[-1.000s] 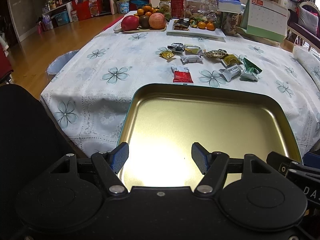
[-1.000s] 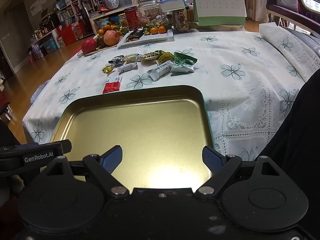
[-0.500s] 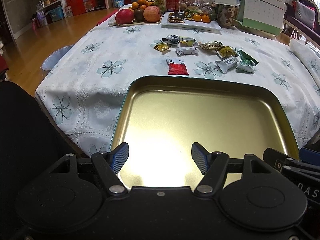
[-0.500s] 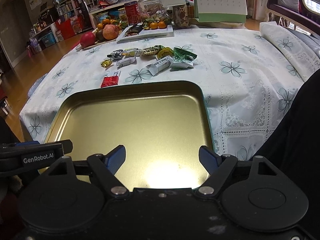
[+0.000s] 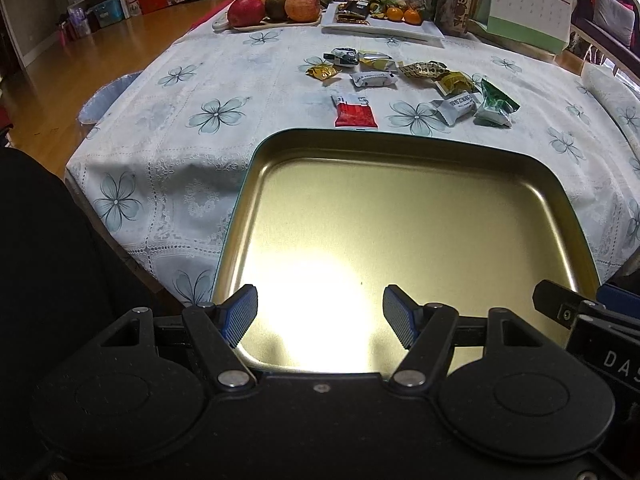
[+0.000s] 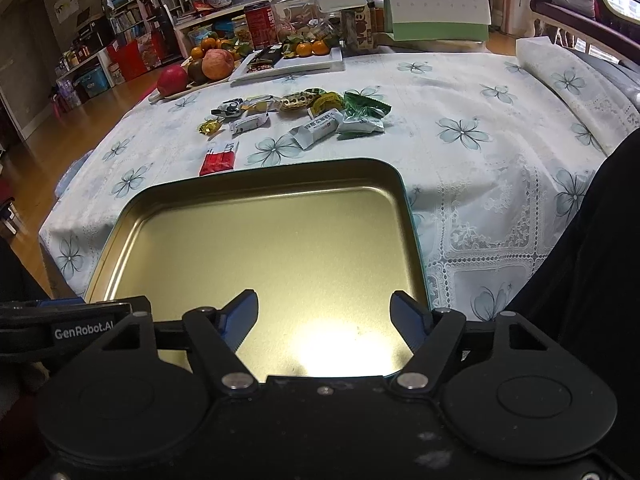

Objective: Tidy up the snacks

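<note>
L tool (image 5: 319, 316), R tool (image 6: 324, 320) agape

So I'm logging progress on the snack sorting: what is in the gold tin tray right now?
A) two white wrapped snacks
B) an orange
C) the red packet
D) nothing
D: the gold tin tray shows only bare metal inside, while the red packet and the other wrapped snacks lie on the tablecloth beyond its far rim.

both wrist views low, side by side, facing across gold tray (image 5: 400, 220), probably level
</note>
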{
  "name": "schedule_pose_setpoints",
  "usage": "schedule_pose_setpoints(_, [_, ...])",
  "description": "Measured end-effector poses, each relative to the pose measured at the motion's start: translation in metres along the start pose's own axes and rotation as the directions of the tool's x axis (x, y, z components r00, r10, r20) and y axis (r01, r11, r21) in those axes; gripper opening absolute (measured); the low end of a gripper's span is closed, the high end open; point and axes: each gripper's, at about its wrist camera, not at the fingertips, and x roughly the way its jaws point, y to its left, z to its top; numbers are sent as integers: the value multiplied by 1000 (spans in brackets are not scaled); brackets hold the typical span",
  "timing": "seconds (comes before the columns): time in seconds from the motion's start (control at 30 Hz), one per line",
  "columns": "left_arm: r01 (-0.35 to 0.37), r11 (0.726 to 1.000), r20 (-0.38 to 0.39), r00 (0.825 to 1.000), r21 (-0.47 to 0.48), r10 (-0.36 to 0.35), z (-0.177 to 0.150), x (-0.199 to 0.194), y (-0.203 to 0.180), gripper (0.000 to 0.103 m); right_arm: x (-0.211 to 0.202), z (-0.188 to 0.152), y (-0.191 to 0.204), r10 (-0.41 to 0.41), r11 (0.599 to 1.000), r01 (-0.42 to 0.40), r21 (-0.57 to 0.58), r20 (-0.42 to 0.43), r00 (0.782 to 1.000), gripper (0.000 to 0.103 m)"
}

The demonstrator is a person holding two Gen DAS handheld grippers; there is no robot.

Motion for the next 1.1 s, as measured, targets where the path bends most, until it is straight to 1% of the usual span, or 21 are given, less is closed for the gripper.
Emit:
schedule_pose_setpoints(0.33, [4,1000,-44,999,-7,-4,0,4,1,70,3,1,1,12,1000,-12,2,-38,999,74])
schedule_pose_setpoints(0.47, [6,1000,-61,998,-1,-6,0,6,1,69,6,1,0,8,1000,-7,13,-69,998,74])
schedule_pose_setpoints(0.53, [17,1000,-78,997,8,-16,1,7,0,69,9,2,-3,24,999,-21,30,-98,995,73])
schedule_pose_setpoints(0.67, [46,999,-151,988,21,-43,2,14,-2,69,18,3,-9,50,996,-36,83,-180,982,67])
schedule_pose_setpoints(0.73, [73,997,-202,977,17,-68,4,19,-3,69,22,5,-12,67,993,-44,112,-212,975,66])
schedule_pose_setpoints(0.77, [83,996,-228,971,14,-77,4,21,-3,69,24,6,-14,70,992,-43,121,-226,972,64])
schedule_pose_setpoints(0.83, [91,996,-269,959,14,-84,7,24,-3,65,26,9,-15,77,990,-43,136,-255,964,63])
schedule_pose_setpoints(0.87, [91,996,-285,955,17,-82,9,25,-2,65,27,10,-15,80,990,-44,136,-271,959,62])
schedule_pose_setpoints(0.97, [95,995,-298,951,28,-82,18,22,-2,65,28,16,-13,89,991,-56,118,-304,948,62])
schedule_pose_setpoints(1.1, [105,993,-281,956,62,-84,37,16,-3,65,30,29,-15,112,991,-79,108,-336,935,62])
